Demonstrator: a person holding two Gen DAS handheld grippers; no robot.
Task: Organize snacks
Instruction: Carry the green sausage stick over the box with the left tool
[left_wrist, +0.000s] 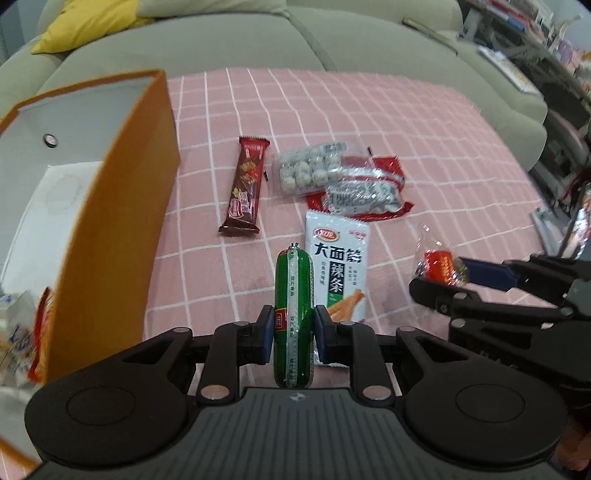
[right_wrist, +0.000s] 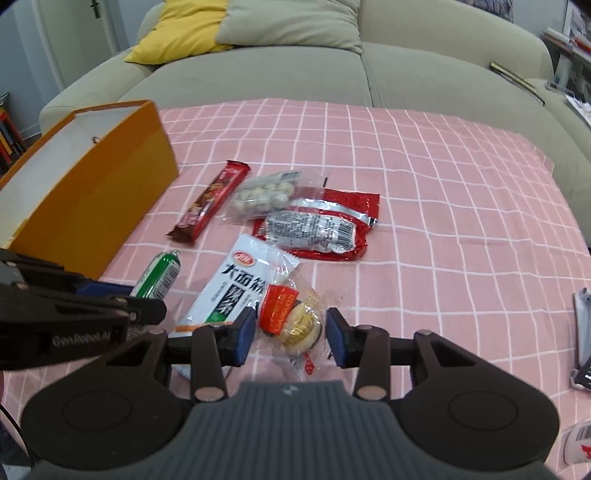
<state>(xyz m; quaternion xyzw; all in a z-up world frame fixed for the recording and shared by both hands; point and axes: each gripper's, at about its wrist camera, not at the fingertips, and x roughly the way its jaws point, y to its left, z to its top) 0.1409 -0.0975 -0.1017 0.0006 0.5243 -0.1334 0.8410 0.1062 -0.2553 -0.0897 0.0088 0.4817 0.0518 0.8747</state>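
My left gripper (left_wrist: 294, 334) is shut on a green sausage stick (left_wrist: 293, 288), its blue pads pressing both sides; the stick points away from me. In the right wrist view that sausage (right_wrist: 159, 275) and the left gripper (right_wrist: 110, 302) sit beside the orange box (right_wrist: 92, 206). My right gripper (right_wrist: 291, 334) is shut on a clear-wrapped round pastry with a red label (right_wrist: 303, 325), held a little above the pink checked cloth (right_wrist: 424, 221). From the left wrist view the pastry (left_wrist: 439, 266) hangs in the right gripper (left_wrist: 447, 280) at the right.
The open orange box (left_wrist: 122, 206) stands at the left with snack packets (left_wrist: 22, 332) inside. On the cloth lie a brown wafer bar (left_wrist: 245, 184), a clear pack of white balls (left_wrist: 306, 170), a silver pack on a red packet (left_wrist: 364, 192) and a white strip packet (left_wrist: 338, 266). A grey sofa (right_wrist: 424, 74) is behind.
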